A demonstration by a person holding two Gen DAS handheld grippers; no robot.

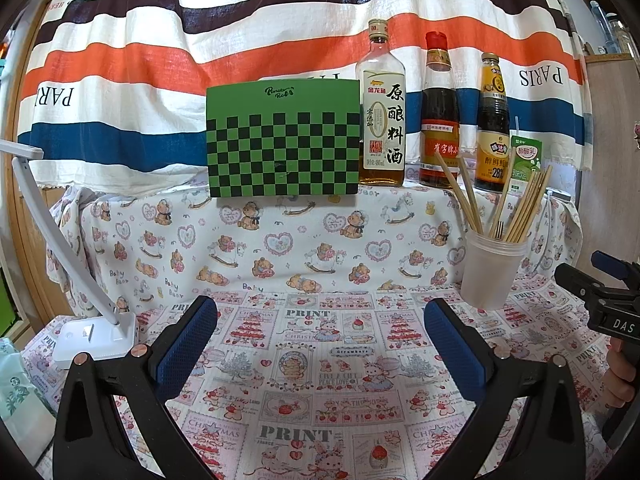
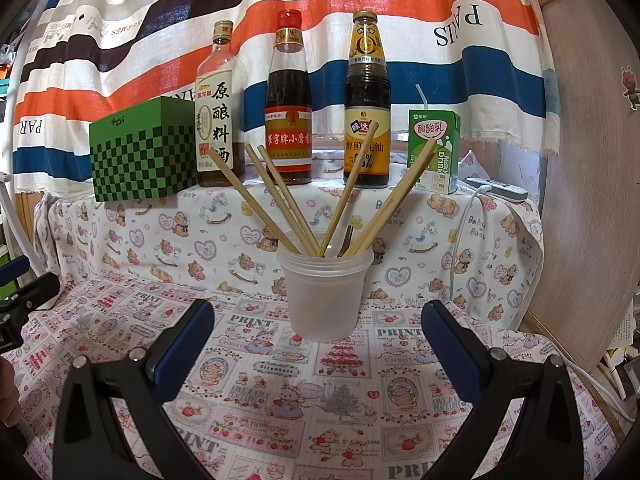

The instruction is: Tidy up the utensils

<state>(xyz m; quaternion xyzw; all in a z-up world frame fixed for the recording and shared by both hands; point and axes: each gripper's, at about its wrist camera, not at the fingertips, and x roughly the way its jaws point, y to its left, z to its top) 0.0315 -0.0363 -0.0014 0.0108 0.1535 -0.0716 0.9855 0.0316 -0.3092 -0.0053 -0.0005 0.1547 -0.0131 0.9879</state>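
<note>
A frosted plastic cup (image 2: 325, 296) stands on the printed tablecloth, holding several wooden chopsticks (image 2: 280, 200) fanned out and a metal utensil (image 2: 347, 238). My right gripper (image 2: 318, 344) is open and empty, just in front of the cup. In the left wrist view the cup (image 1: 490, 270) stands to the right with the chopsticks (image 1: 524, 208) in it. My left gripper (image 1: 320, 340) is open and empty over bare cloth, left of the cup. The right gripper's body (image 1: 608, 304) shows at the right edge.
On a raised shelf behind stand a green checkered box (image 1: 282, 140), three sauce bottles (image 1: 382, 112) (image 1: 440, 112) (image 1: 492, 128) and a milk carton (image 2: 434, 152). A white desk lamp (image 1: 94, 336) stands at left. A white cable (image 2: 464, 232) hangs at right.
</note>
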